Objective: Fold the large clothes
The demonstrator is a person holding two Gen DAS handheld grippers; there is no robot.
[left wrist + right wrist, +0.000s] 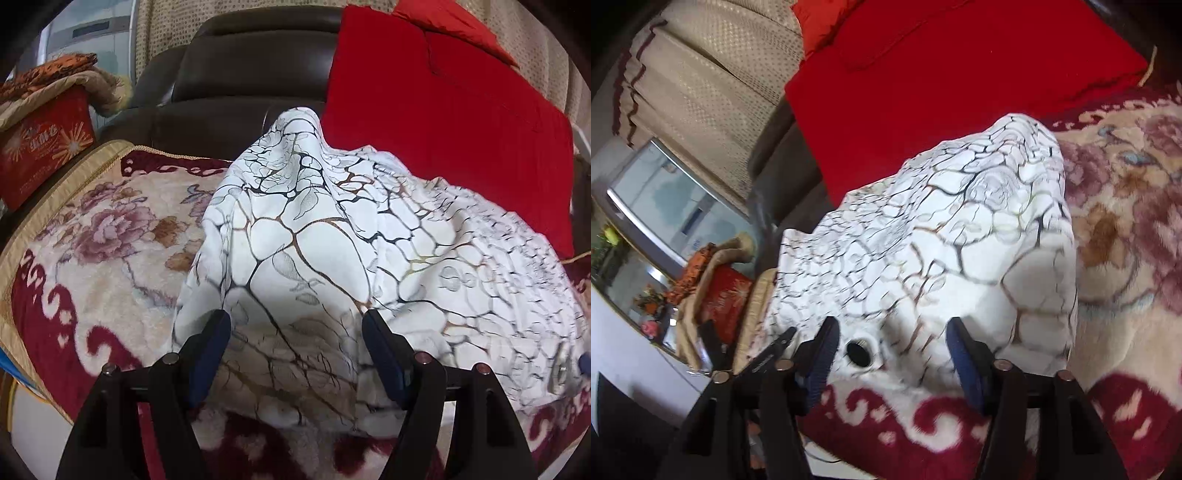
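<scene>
A large white garment with a black and gold vein pattern lies bunched on a floral plush blanket. My left gripper is open just above the garment's near edge, its blue-padded fingers apart with cloth between them. In the right wrist view the same garment lies in a heap. My right gripper is open at its near edge, beside a dark round hole in the cloth. The left gripper's fingers show at the left of that view.
A red blanket lies behind the garment. A dark leather headboard stands at the back. A red box with folded blankets on top sits at the left. Beige curtains and a window are behind.
</scene>
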